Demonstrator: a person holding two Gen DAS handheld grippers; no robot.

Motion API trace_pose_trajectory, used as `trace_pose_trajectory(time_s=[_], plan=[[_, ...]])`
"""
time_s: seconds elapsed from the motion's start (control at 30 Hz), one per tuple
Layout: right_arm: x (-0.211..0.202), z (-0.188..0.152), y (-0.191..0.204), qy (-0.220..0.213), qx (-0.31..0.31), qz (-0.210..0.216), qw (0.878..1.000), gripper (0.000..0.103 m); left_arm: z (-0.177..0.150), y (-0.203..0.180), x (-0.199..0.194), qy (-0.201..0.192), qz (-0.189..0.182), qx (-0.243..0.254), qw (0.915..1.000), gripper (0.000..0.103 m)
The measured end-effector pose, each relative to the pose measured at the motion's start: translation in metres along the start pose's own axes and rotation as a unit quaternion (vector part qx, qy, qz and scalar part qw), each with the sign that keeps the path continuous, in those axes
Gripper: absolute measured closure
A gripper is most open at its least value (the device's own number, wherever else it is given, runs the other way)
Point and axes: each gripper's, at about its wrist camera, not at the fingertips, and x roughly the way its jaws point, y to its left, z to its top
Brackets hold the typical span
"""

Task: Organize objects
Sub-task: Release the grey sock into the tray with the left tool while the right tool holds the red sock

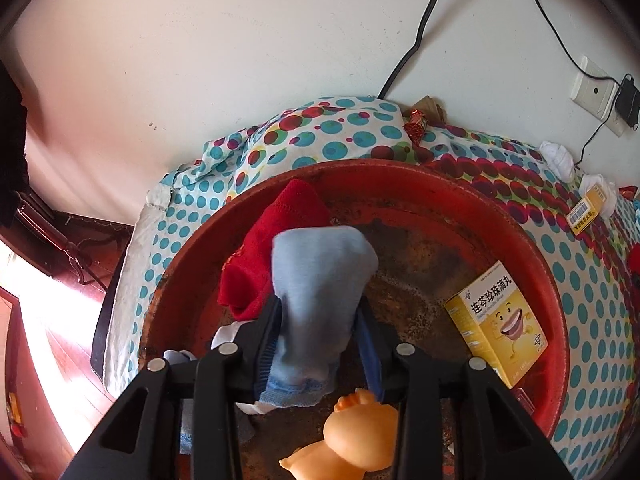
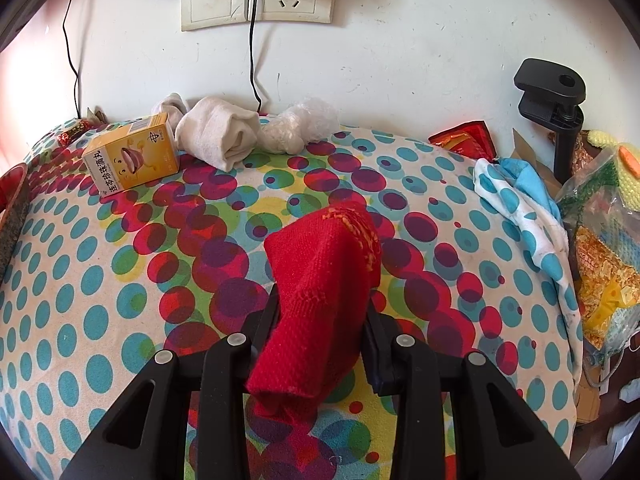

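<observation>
My left gripper (image 1: 319,306) hangs over a red basin (image 1: 400,176) with a light blue sock (image 1: 320,276) between its jaws. The jaws stand apart; the right pad's blue face shows beside the sock, so the sock sits loosely. In the basin lie a red sock (image 1: 276,240), a yellow box (image 1: 500,324), an orange rubber duck (image 1: 356,436) and a bit of white cloth (image 1: 228,332). My right gripper (image 2: 323,296) is shut on another red sock (image 2: 320,280), held above the dotted bedcover (image 2: 120,280).
Near the wall lie a second yellow box (image 2: 132,156), a rolled white sock (image 2: 220,132) and a crumpled plastic bag (image 2: 296,128). A black clamp (image 2: 556,100) and snack bags (image 2: 600,240) crowd the right edge. The bed's left edge (image 1: 120,300) drops to a wooden floor.
</observation>
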Motion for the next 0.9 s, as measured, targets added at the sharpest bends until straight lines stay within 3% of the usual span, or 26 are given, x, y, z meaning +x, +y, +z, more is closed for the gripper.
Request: trace_pose_trajectory(time_s=[0.1, 0.47, 0.67, 0.9], plan=[[0.000, 0.001, 0.001, 0.000, -0.003, -0.004, 1.000, 0.070, -0.004, -0.004, 0.001, -0.002, 0.013, 0.016, 0.9998, 0.051], [0.000, 0.000, 0.005, -0.001, -0.015, -0.021, 1.000, 0.070, -0.029, -0.017, -0.035, -0.043, 0.045, 0.038, 0.9974, 0.045], [0.000, 0.001, 0.008, -0.003, -0.022, -0.029, 0.999, 0.072, -0.059, -0.025, -0.063, -0.049, 0.008, 0.019, 0.9986, 0.044], [-0.002, 0.004, 0.018, 0.004, -0.025, -0.053, 0.998, 0.075, -0.084, -0.022, -0.076, -0.049, 0.006, 0.014, 0.9987, 0.043]])
